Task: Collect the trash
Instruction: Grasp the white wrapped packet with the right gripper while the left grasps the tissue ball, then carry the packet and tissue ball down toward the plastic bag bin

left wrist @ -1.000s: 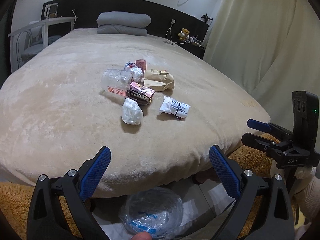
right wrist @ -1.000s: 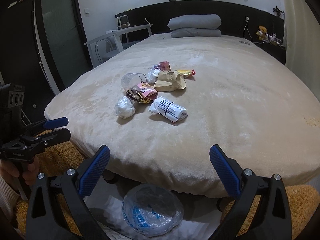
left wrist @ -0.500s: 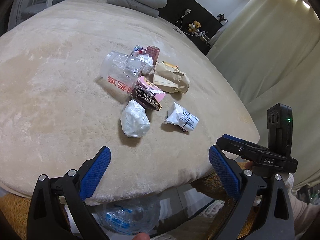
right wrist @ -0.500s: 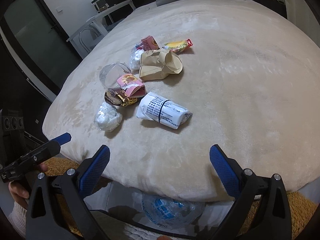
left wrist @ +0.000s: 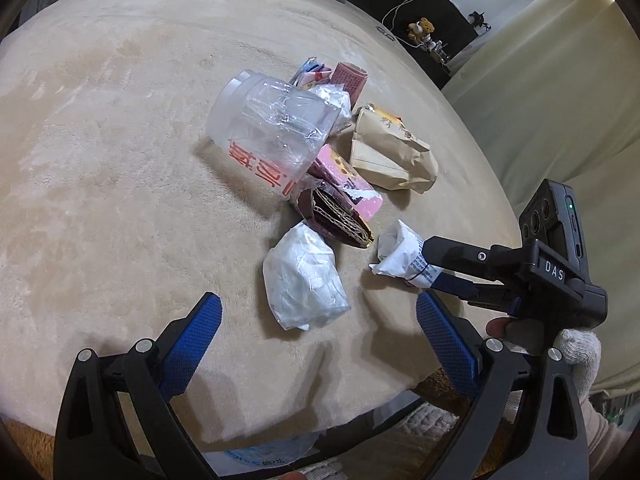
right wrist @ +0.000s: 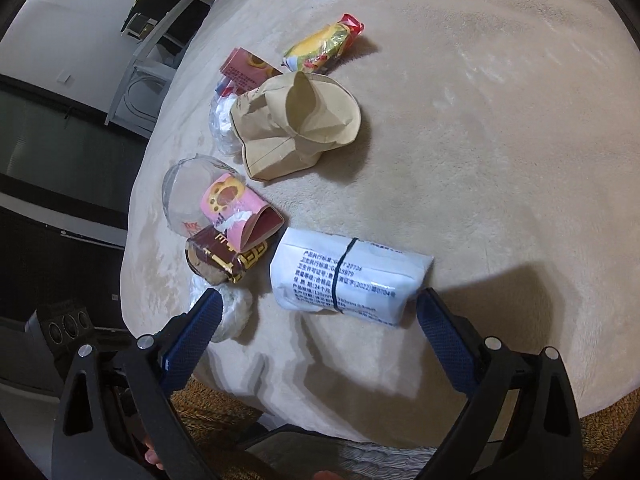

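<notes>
A pile of trash lies on the beige bed (left wrist: 100,168). My left gripper (left wrist: 316,328) is open, just short of a crumpled white plastic wad (left wrist: 304,280), which also shows in the right wrist view (right wrist: 232,308). My right gripper (right wrist: 316,320) is open around a white printed packet with a black band (right wrist: 344,276); in the left wrist view its fingers (left wrist: 452,252) straddle that packet (left wrist: 400,256). Further back lie a clear plastic cup (left wrist: 272,136), a pink box (right wrist: 236,212), a brown and gold wrapper (right wrist: 220,260), a brown paper bag (right wrist: 296,124) and a yellow snack wrapper (right wrist: 324,46).
A clear plastic bag with blue print (left wrist: 260,456) lies on the floor below the bed's near edge. An orange rug (right wrist: 208,408) covers the floor. Curtains (left wrist: 560,92) hang on the right. A white chair and a desk (right wrist: 160,40) stand beyond the bed's left side.
Both grippers have moved forward and down over the bed to the trash pile. The right gripper now brackets the white packet. The left now faces the plastic wad.
</notes>
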{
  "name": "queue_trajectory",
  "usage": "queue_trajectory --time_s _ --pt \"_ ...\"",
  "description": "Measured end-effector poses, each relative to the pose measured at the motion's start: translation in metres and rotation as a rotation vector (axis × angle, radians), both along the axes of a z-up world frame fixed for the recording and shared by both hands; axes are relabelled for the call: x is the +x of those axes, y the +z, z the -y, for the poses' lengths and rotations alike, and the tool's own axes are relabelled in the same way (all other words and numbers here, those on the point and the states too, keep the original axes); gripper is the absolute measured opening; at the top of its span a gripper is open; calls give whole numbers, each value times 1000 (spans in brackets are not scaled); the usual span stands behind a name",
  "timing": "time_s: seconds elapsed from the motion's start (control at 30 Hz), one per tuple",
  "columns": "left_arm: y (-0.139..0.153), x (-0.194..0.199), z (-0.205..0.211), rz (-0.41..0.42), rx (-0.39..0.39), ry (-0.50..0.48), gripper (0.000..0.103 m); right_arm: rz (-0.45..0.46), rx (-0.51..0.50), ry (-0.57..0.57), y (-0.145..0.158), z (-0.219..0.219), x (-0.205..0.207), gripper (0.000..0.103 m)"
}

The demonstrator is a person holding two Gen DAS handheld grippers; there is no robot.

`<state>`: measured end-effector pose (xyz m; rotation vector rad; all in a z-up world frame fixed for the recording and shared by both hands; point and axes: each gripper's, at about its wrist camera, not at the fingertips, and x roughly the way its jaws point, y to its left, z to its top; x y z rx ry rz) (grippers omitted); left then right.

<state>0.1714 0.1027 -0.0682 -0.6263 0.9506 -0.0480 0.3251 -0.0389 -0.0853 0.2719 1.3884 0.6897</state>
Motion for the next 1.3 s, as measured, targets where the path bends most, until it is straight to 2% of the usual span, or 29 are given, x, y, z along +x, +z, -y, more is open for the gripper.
queue_trajectory --time_s 0.07,0.1,0.17,0.4,0.57,0.97,1.3 --pt "-5 6 1 -14 -5 -8 91 -2 -19 1 0 -5 3 94" --pt "-8 9 1 -24 -7 -17 84 -5 -27 0 -2 -6 3 87" --pt "-14 14 4 -47 4 -26 78 -10 -54 -7 -7 -7 5 83" --pt "-20 19 9 -75 82 -23 46 -3 -72 -15 -11 -4 12 78" --pt "-18 15 12 -53 113 -29 45 17 -80 -7 -8 -3 9 72" --pt "-6 -14 22 -8 125 -13 44 30 -77 4 -2 0 -17 72" --pt "13 -46 35 45 142 -6 44 84 -65 4 26 21 -46 72"
